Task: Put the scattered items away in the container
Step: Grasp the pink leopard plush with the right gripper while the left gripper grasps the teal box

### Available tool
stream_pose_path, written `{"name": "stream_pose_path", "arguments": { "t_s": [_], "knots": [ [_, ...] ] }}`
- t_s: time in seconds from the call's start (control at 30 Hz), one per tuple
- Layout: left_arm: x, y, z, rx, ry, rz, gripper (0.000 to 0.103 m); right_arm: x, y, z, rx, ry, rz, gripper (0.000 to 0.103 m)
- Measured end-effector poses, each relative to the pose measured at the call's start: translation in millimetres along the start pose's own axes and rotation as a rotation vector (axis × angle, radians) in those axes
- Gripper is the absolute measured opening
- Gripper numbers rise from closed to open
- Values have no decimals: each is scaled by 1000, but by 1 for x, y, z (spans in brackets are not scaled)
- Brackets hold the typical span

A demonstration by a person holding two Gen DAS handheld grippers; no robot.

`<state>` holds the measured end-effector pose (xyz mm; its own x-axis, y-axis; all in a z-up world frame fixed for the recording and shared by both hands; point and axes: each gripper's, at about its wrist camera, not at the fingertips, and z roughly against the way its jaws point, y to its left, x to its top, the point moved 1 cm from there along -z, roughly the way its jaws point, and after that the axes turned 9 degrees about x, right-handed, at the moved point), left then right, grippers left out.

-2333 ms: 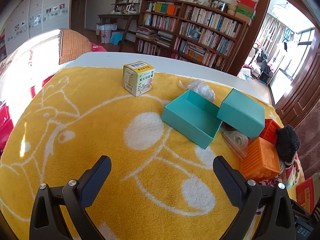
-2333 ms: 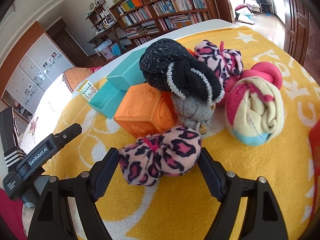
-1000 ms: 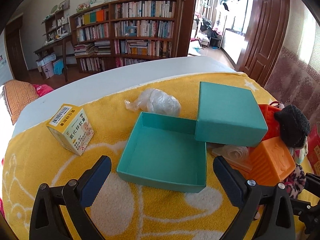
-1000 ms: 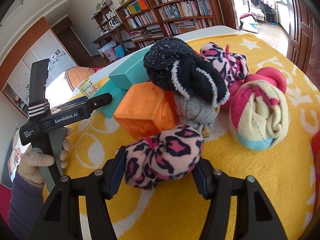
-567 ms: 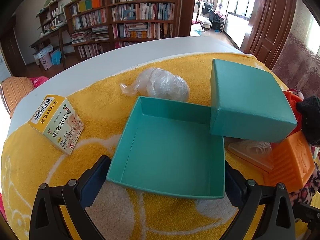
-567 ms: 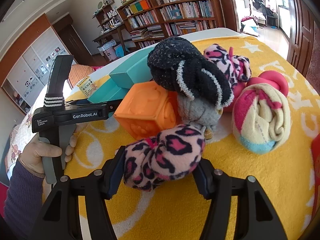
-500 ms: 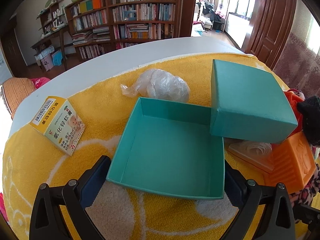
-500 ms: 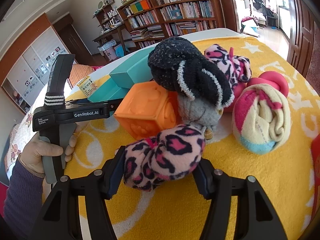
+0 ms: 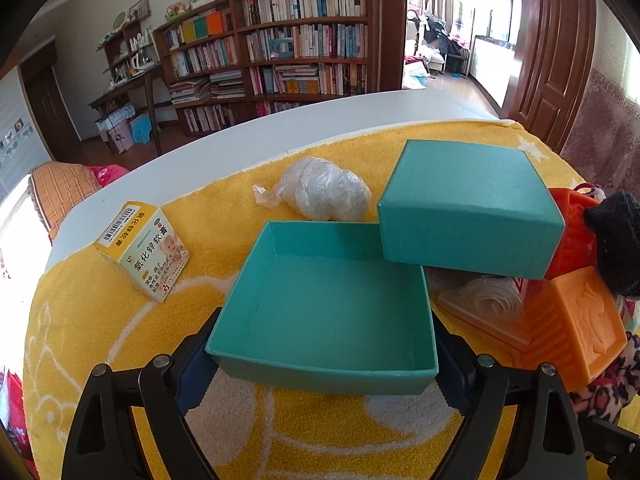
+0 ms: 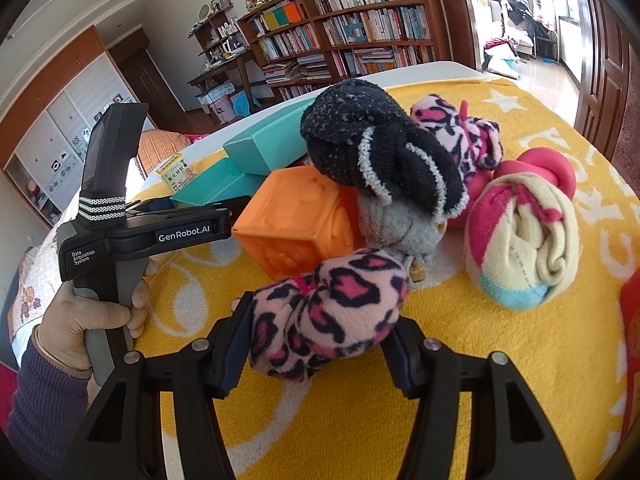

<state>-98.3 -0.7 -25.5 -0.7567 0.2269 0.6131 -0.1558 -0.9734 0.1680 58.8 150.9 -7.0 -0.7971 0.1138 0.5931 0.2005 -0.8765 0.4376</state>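
Bookshelves fill the far wall of a sunny room, and a yellow towel (image 9: 100, 320) covers the white worktop (image 9: 248, 136). On the towel sits an open teal box (image 9: 332, 312), and its near end lies right between the two fingers of the left claw (image 9: 324, 364). That claw's jaws are closing around the box; the pads look to sit against its side walls, though I cannot tell how hard they press. A teal lid (image 9: 468, 208) leans on the box's far right corner. Over in the right wrist view, the right claw (image 10: 316, 340) is closing on a pink spotted sock ball (image 10: 328, 312), which bulges between the pads with its long side running across from finger to finger. The box lies up and to the left of that sock ball, past an orange block (image 10: 296, 220), so the sock has to travel that way to go in. A person's hand (image 10: 96, 316) holds the left claw's handle, close to the box, so that hand looks best placed to steady it. Around them are a black sock ball (image 10: 372, 148), a striped sock roll (image 10: 524, 236), a small yellow carton (image 9: 142, 250) and a clear plastic bag (image 9: 320, 194).
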Motion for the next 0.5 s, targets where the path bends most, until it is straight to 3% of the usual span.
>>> {"name": "stream_pose_path", "arguments": {
  "t_s": [0.13, 0.5],
  "knots": [
    [-1, 4, 17, 35, -34, 26, 92, -1, 1, 1, 2, -6, 1, 60],
    [-18, 9, 62, 39, -74, 93, 91, 0, 5, 14, 26, -61, 12, 58]
  ]
}}
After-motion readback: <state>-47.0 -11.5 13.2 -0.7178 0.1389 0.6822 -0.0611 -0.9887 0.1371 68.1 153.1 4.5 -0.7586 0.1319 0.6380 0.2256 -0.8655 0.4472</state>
